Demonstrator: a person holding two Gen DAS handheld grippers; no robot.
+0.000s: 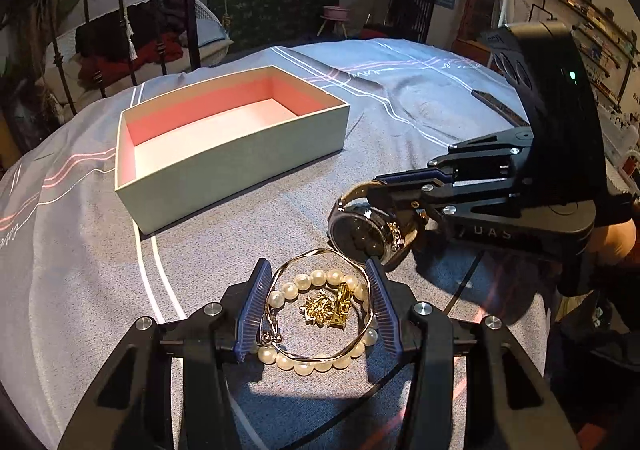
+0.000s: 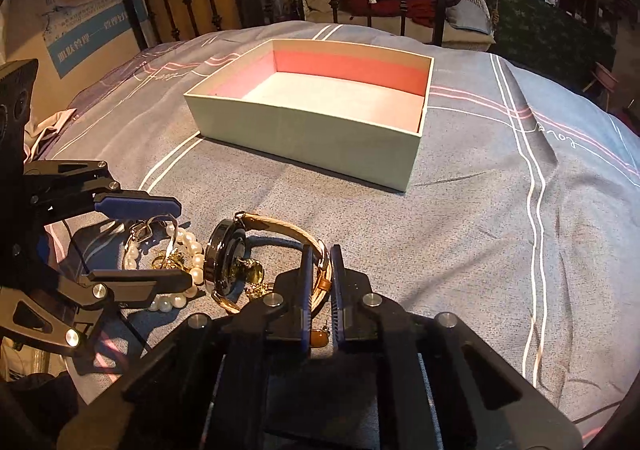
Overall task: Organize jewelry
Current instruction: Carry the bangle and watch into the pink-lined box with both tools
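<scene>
Where two claws meet: one watch (image 2: 230,258), two bracelets, perhaps one charm.

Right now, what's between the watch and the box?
Nothing but bare bedspread lies between the watch and the box, seen in the right wrist view.

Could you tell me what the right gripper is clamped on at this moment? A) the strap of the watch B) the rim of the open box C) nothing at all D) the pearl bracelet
A: in the right wrist view the right gripper has its blue pads shut on the tan strap of the watch, while the pearl bracelet lies between the left gripper's fingers and the box stands apart, empty.
</scene>
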